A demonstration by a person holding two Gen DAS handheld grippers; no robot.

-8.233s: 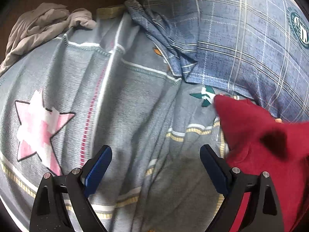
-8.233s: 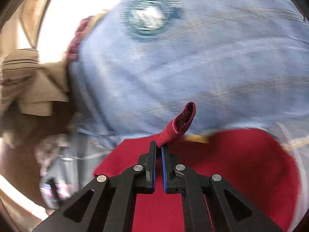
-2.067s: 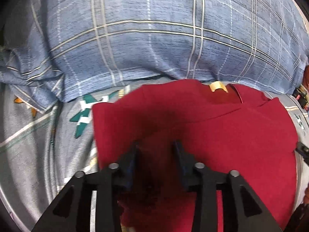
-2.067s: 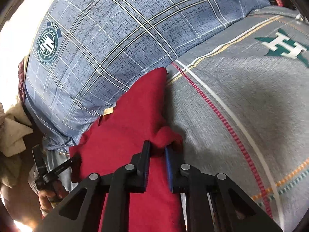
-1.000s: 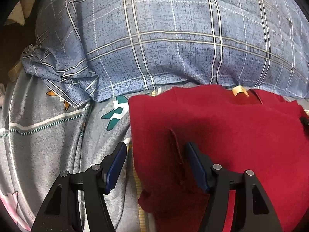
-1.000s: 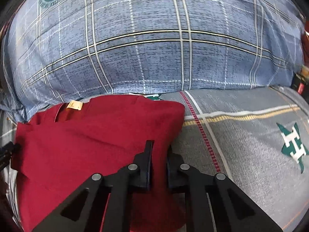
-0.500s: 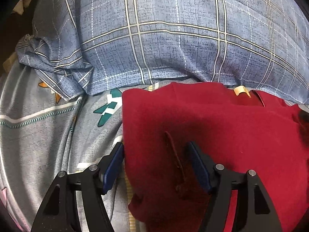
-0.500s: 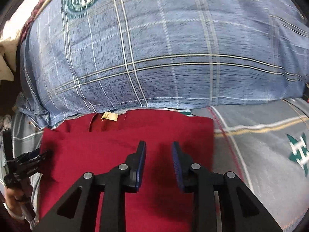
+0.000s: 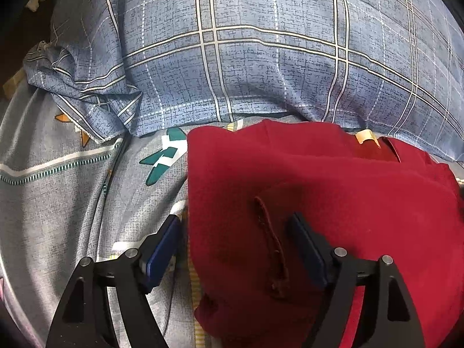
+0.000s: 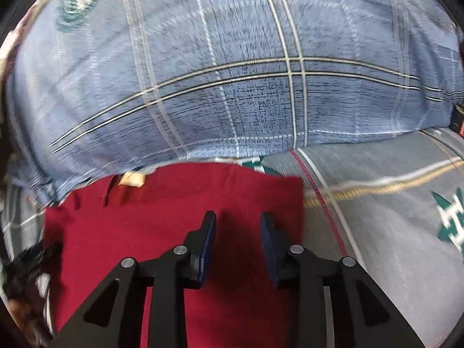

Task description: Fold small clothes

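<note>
A red garment (image 9: 333,191) lies folded flat on a bed, spread over a grey bedsheet (image 9: 58,197) printed with stripes and green-and-white shapes. Its far edge sits just below a big blue checked pillow (image 9: 261,58), and a small tan label (image 9: 366,137) shows at the neckline near that edge. In the right wrist view the same garment (image 10: 174,226) fills the lower left of the picture, with its straight right-hand edge lying on the grey bedsheet (image 10: 391,232) and the blue pillow (image 10: 232,72) rising behind it; that view is smeared by motion.

The left tool (image 9: 235,243) is over the garment's left edge. Its jaws are opening and already stand wide: the left blue pad (image 9: 162,249) is off the cloth, over the bedsheet just beside the garment's edge, while the right pad (image 9: 307,246) is over the red fabric. A raised seam or fold of the garment runs between them, but neither pad presses on it.

The right tool (image 10: 237,232) is above the garment near its right-hand edge. Its jaws are opening too, with a clear gap between the pads and only flat red cloth showing below; nothing is gripped.

At the far left of the right wrist view a dark blurred shape sits at the garment's edge; I cannot tell what it is.
</note>
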